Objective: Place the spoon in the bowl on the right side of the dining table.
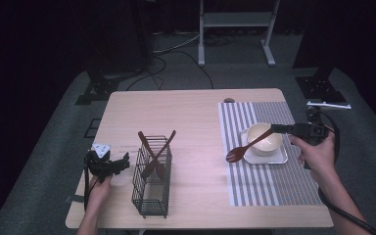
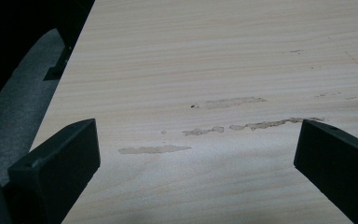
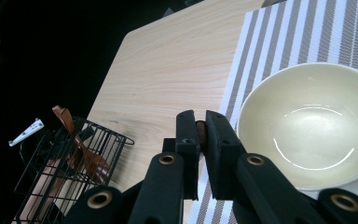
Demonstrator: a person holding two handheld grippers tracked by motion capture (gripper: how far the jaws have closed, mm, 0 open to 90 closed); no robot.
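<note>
**Spoon held over the bowl**

No writing is legible. The right claw is clamped on the spoon handle; the spoon slants from it across the bowl. Left claw gapes empty over bare worktop, the rack of wooden utensils beside it.

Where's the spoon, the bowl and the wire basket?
spoon (image 1: pixel 235 154), high view, on its scoop.
bowl (image 1: pixel 264 138), high view, on its inside.
wire basket (image 1: pixel 151 196), high view, on its front wall.
</note>
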